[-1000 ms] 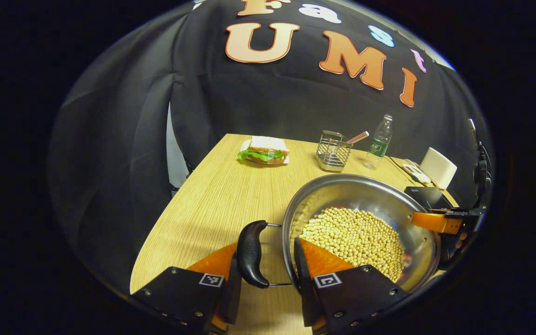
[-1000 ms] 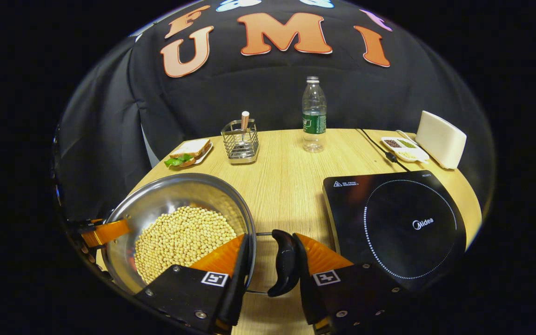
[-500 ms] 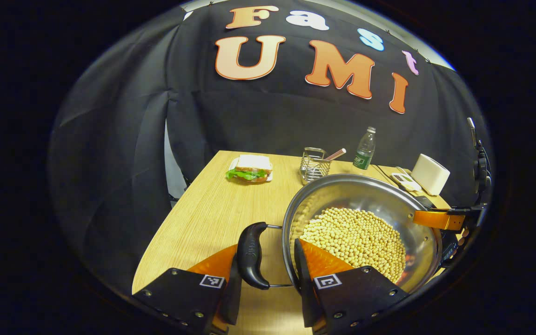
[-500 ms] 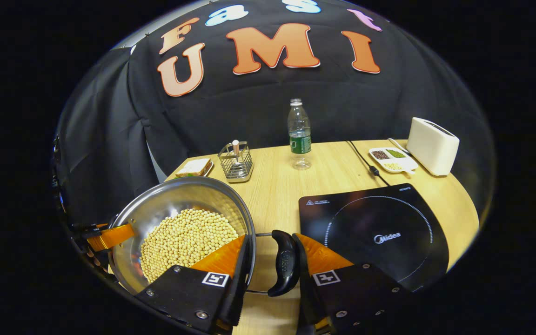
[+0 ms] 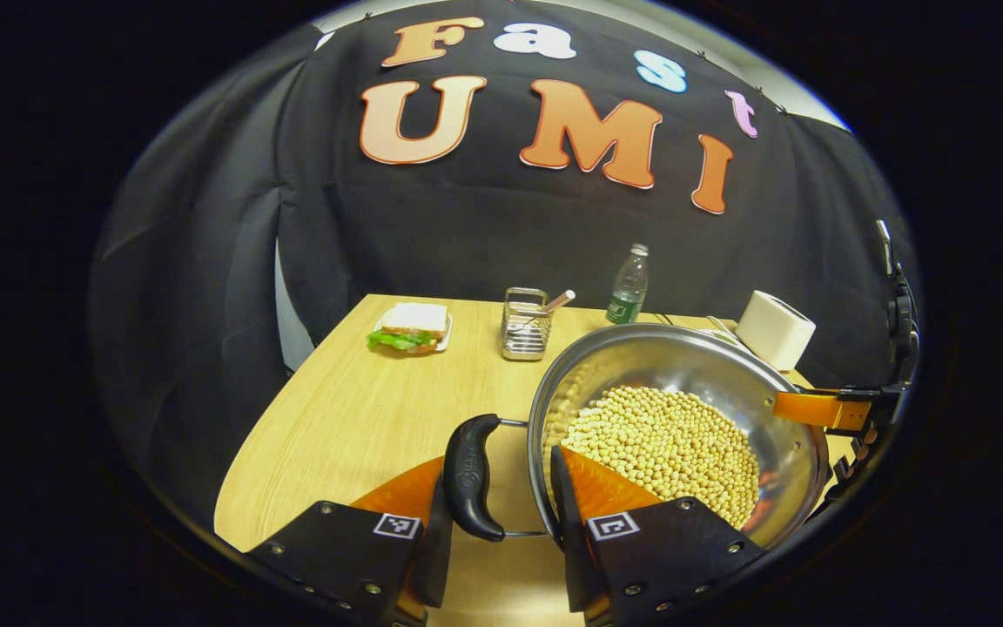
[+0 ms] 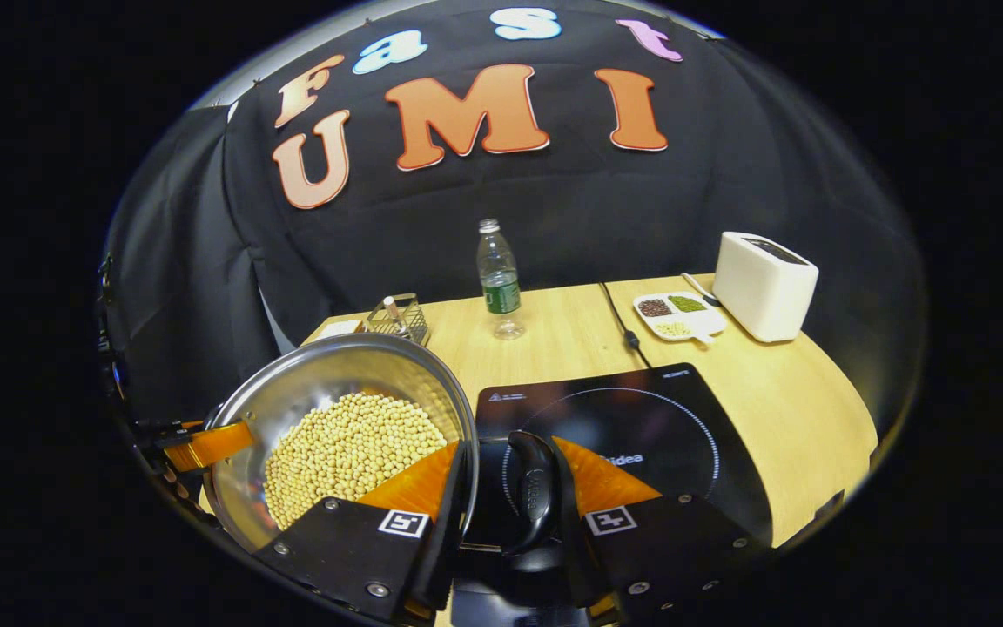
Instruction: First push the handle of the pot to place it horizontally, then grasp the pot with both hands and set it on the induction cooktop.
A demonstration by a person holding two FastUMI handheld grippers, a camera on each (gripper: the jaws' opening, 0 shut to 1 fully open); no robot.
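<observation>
So: pot (image 5: 684,383) is a shiny steel bowl-shaped pan, part-filled with pale round beans (image 5: 667,444), with a black curved grip on wire loops at each side. Both handles lie out flat, so the handle-to-handle axis runs level, from one gripper to the other.

Left gripper (image 5: 501,509) straddles the pot's near rim: one finger inside the pot over the beans, the other outside the black handle (image 5: 468,477). Handle and rim sit between them; whether both fingers press, I cannot tell. Right gripper (image 6: 506,496) does the same on the opposite side, around its own handle (image 6: 535,492); again can't confirm a clamp.

Pot is held up off the table (image 5: 362,418), its right edge over the near-left part of the black cooktop (image 6: 641,418). In the right gripper view the handle hangs above the cooktop's printed ring.

Writing: cooktop carries a partly hidden white logo and small print, not legible. Fingers carry square black-and-white marker tags.

Farther back on the table: wire basket (image 5: 526,324), sandwich (image 5: 410,326), water bottle (image 6: 499,279), white toaster (image 6: 764,286), small divided dish (image 6: 677,315), power cord (image 6: 622,322).
</observation>
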